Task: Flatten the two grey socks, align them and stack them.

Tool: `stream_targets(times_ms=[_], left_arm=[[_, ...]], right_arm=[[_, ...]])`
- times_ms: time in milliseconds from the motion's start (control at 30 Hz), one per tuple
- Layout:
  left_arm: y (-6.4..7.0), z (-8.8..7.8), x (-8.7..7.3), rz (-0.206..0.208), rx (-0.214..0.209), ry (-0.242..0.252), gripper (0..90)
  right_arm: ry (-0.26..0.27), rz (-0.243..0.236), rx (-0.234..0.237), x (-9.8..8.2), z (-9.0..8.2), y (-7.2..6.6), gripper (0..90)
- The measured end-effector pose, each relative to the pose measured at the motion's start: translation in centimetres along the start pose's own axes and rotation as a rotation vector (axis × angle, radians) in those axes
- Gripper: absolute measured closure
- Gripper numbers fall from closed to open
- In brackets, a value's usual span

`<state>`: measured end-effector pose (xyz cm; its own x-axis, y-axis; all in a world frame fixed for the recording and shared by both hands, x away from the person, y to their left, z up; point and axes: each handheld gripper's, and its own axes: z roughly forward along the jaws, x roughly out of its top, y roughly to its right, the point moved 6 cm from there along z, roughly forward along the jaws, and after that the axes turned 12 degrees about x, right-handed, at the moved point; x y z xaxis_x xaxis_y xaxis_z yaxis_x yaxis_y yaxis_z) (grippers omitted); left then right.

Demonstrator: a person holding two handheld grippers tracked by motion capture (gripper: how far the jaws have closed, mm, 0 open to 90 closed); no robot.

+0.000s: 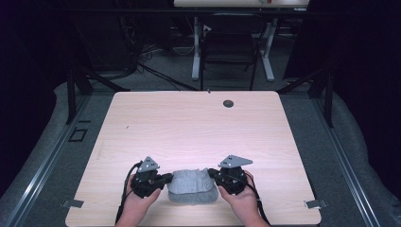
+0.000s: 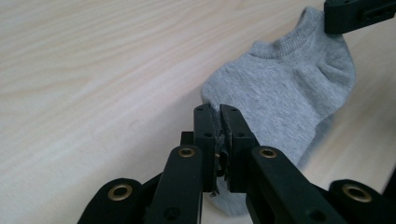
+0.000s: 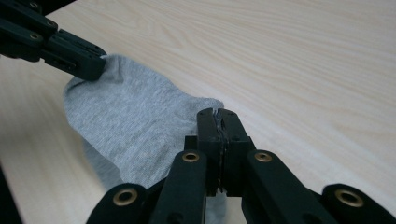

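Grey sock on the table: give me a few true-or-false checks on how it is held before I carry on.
1. Both grippers are shut on the grey sock. True: the left gripper and the right gripper each pinch an edge of it.
2. The sock lies at the far edge of the table. False: it is near the person's edge.
3. The jaws of the right gripper stand wide open. False: they are closed together on fabric.
4. The sock is between the two grippers. True.
5. A round dark spot sits near the table's far edge. True.
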<state>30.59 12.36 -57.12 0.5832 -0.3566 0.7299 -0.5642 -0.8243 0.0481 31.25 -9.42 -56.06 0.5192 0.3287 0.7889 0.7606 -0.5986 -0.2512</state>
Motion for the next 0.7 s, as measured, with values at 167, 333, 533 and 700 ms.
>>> stream_targets(times_ms=[167, 333, 533, 700], left_arm=[[1.1, -0.6, -0.6, 0.022, -0.016, 0.009, 86.3], [1.2, -0.3, -1.0, 0.037, -0.01, 0.003, 86.3], [1.2, 0.1, -1.3, 0.03, -0.013, 0.0, 86.3], [1.3, 0.5, -1.5, 0.033, -0.009, -0.005, 86.3]], right_arm=[[-0.019, -0.021, 0.009, -1.2, -0.3, -1.0, 88.4], [-0.034, -0.029, 0.0, -1.9, -0.2, -1.1, 88.5], [-0.04, -0.015, -0.001, -2.4, -0.2, -0.9, 88.4], [-0.047, -0.013, -0.007, -2.6, -0.2, -0.7, 88.4]])
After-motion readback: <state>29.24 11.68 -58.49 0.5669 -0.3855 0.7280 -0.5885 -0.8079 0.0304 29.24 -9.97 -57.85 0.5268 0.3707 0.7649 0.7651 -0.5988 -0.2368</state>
